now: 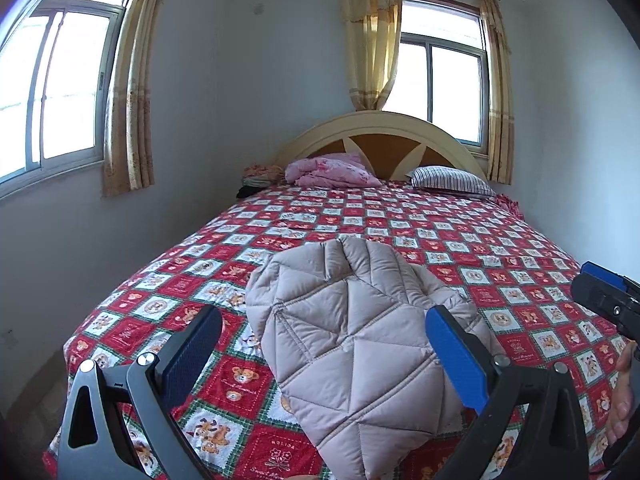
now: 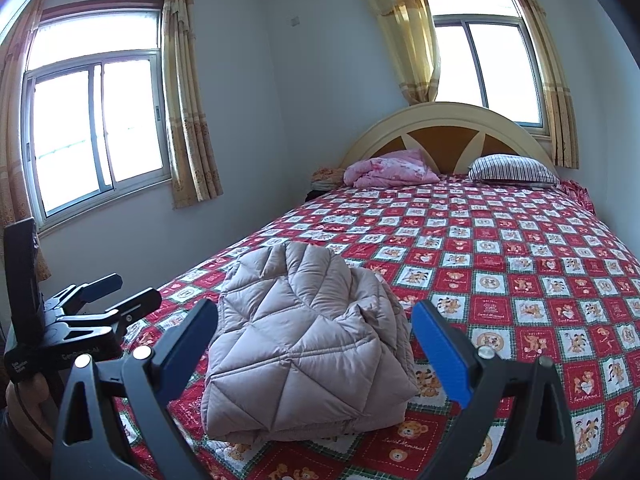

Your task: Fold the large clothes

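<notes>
Bed (image 1: 460,248): we find the quilted jacket (image 1: 352,332) folded into a bundle at its foot end; folding looks done. Pink blanket (image 1: 332,170) and striped pillow (image 1: 450,179) at the bed's head, well clear. Left tool (image 1: 324,344) and right tool (image 2: 314,340) spread wide, released; next, perhaps a tidy-up press.

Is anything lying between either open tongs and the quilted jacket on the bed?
Nothing visible. The folded quilted jacket lies on the bedspread directly ahead of the right tongs and the left tongs, both open and empty. The pink bundle and striped pillow sit far off by the headboard.
</notes>
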